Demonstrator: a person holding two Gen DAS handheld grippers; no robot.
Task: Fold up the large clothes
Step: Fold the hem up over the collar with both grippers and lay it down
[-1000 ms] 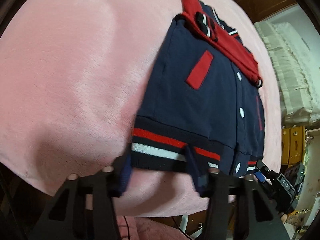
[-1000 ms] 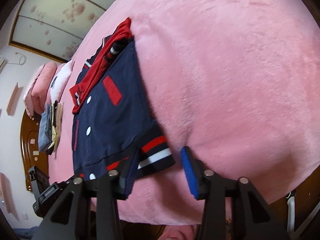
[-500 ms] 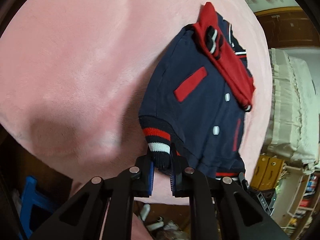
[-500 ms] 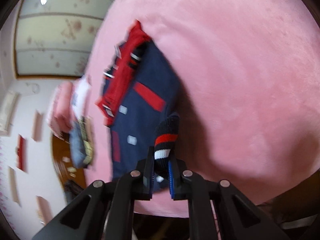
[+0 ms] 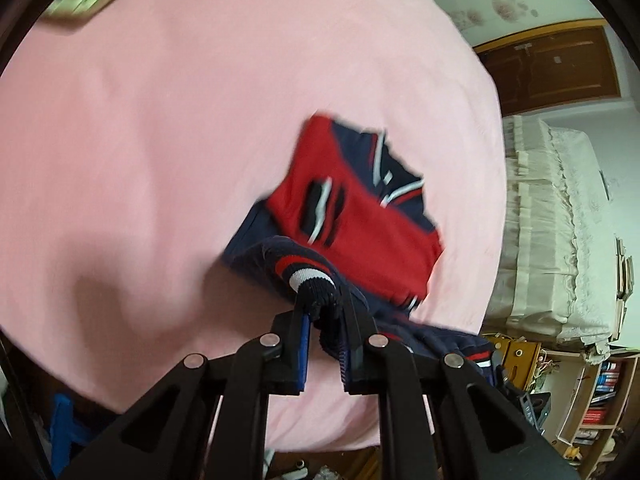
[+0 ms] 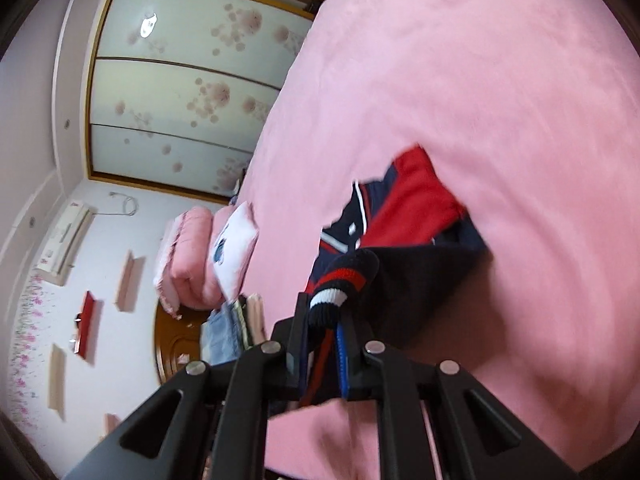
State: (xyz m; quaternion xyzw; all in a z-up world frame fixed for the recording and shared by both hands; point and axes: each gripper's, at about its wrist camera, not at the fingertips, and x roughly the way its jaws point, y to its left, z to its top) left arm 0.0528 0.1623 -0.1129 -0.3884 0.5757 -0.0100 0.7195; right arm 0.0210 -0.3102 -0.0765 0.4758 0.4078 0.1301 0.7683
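A navy and red varsity jacket (image 5: 356, 220) lies on the pink bed cover (image 5: 180, 120); it also shows in the right wrist view (image 6: 416, 216). My left gripper (image 5: 323, 312) is shut on the striped hem (image 5: 308, 280) at one bottom corner and holds it lifted over the jacket. My right gripper (image 6: 326, 320) is shut on the other striped hem corner (image 6: 340, 280), also lifted. The jacket's lower half is raised and doubled toward the red sleeves and collar. Its front with the buttons is hidden.
Pink pillows and folded clothes (image 6: 224, 264) lie at the head of the bed. A wardrobe with flowered sliding doors (image 6: 180, 92) stands behind. A white lace-covered piece of furniture (image 5: 560, 220) and shelves (image 5: 596, 400) stand beside the bed. The bed's near edge is just below the grippers.
Both grippers closed on the jacket's striped hem corners, lifted them off the bed and carried them forward toward the collar, so the lower half now folds over the upper half.
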